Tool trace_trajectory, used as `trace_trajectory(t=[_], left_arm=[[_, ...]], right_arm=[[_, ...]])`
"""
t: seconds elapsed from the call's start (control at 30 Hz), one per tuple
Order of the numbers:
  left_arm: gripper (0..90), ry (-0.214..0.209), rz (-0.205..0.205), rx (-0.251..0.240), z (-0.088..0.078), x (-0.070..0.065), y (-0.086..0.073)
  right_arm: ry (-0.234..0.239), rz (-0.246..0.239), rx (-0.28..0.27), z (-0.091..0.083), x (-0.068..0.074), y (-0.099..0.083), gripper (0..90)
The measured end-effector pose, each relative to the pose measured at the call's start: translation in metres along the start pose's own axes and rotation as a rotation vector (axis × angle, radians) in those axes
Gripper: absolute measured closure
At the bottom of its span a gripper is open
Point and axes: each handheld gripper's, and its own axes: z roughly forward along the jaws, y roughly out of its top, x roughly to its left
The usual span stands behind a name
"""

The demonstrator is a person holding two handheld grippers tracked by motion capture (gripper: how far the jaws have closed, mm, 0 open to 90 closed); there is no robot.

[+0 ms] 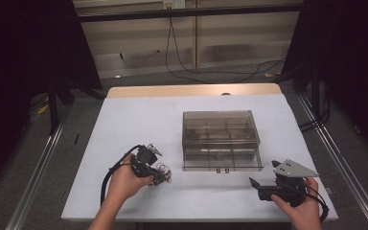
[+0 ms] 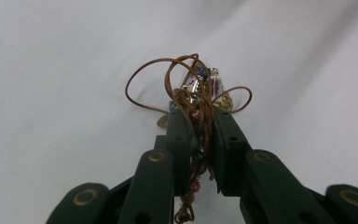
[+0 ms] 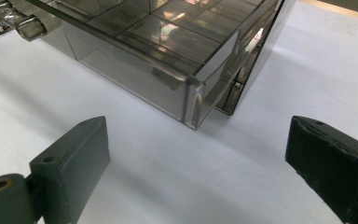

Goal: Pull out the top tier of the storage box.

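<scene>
My left claw (image 2: 199,122) is pinched on a tangled bundle of thin brown cord strung with small coloured beads and metal charms (image 2: 196,93), low over the white table cover (image 1: 139,115), just left of the smoke-grey clear plastic compartment box (image 1: 219,140). The 2 jaws stand narrow with the cord packed between them. My right claw (image 3: 196,154) gapes wide and holds nothing, aimed at the near corner of that box.

The risk I see is the loose loops: they spring out past the jaw tips, and 1 could snag on the box wall or on a divider as I carry the bundle across, dragging the box or pulling the cord free. The grip takes only part of the tangle, so a bead strand may slip out and drop.

Room is good: bare cover lies all round the bundle and between my 2 claws. The table's near edge is close to both hands, the box's left wall close to the bundle.
</scene>
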Motion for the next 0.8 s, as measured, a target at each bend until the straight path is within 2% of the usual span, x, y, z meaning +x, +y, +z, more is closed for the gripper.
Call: trace_trajectory(t=[0.07,0.1,0.2,0.33,0.37,0.5,0.57,0.67,0.7,0.8], left_arm=[[78.8,-0.004,0.009,0.014,0.001,0.0,0.0],[78.7,0.006,0.007,0.006,0.002,0.0,-0.001],[77.4,-0.004,0.007,-0.009,0.004,0.0,-0.002],[65.2,-0.011,0.009,-0.015,0.005,-0.002,-0.003],[63.6,-0.017,0.007,-0.013,0.006,-0.003,-0.004],[60.2,0.003,0.024,0.027,0.014,-0.005,-0.004],[62.5,0.023,0.048,0.03,0.014,-0.006,-0.005],[71.4,0.035,0.032,0.024,0.014,-0.005,-0.005],[73.3,0.039,0.039,0.032,0.014,-0.005,-0.005],[76.3,0.05,0.018,0.048,0.014,-0.006,-0.002]], right_arm=[[-0.003,-0.001,-0.005,0.0,0.0,0.0,5.8],[-0.005,0.004,0.0,0.0,0.0,0.0,5.8],[-0.005,0.0,0.005,0.001,0.001,0.0,5.9],[0.001,-0.005,0.003,0.001,0.002,0.0,6.0],[0.001,-0.004,0.002,0.001,0.002,0.0,6.0],[0.003,-0.006,0.005,0.001,0.001,0.0,6.1],[0.0,-0.005,0.002,0.001,0.002,0.0,6.2],[0.001,-0.008,0.003,0.001,0.001,0.0,6.2],[0.003,-0.007,0.005,0.001,0.001,0.0,6.2],[0.001,-0.007,0.004,0.001,0.001,0.0,6.2]])
